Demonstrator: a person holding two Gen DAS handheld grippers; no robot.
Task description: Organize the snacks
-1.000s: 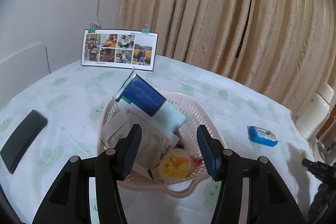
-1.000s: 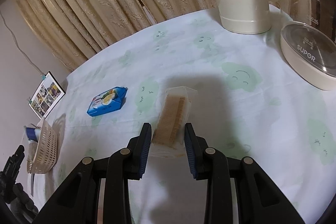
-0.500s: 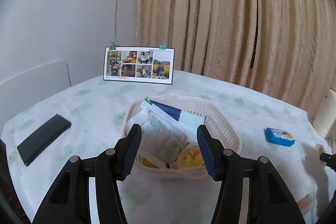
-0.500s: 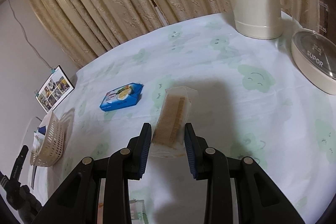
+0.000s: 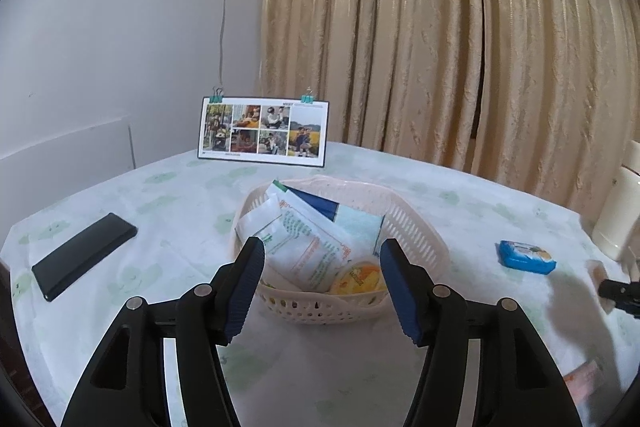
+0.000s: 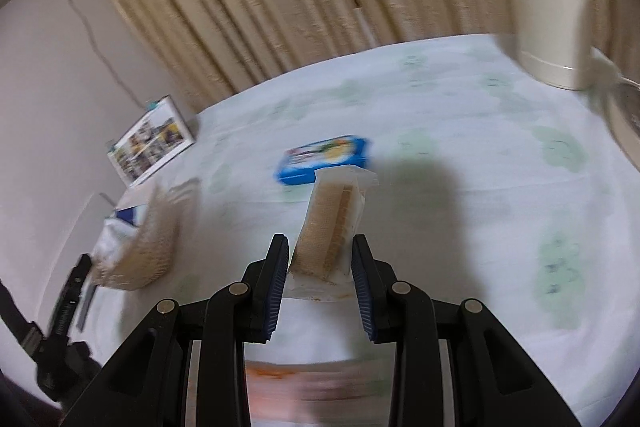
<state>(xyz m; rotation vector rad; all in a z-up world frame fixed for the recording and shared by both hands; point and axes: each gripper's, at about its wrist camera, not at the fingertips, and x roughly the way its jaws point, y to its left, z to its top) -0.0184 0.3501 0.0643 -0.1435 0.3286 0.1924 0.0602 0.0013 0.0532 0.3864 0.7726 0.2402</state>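
Right gripper (image 6: 319, 269) clamped on a wafer pack (image 6: 334, 223); left gripper (image 5: 322, 285) spread apart, holding nothing.

The wafer pack is lifted off the table (image 6: 460, 187), tilted, its near end between the pads. The basket (image 5: 408, 223), stuffed with packets (image 5: 308, 243), sits mid-table just beyond the left gripper. A blue pack (image 5: 526, 257) lies toward the table's right edge, well apart from the basket. A photo card (image 5: 264, 131) stands at the far edge, a black bar (image 5: 84, 255) near the left edge, a kettle (image 6: 548, 15) at the far right.
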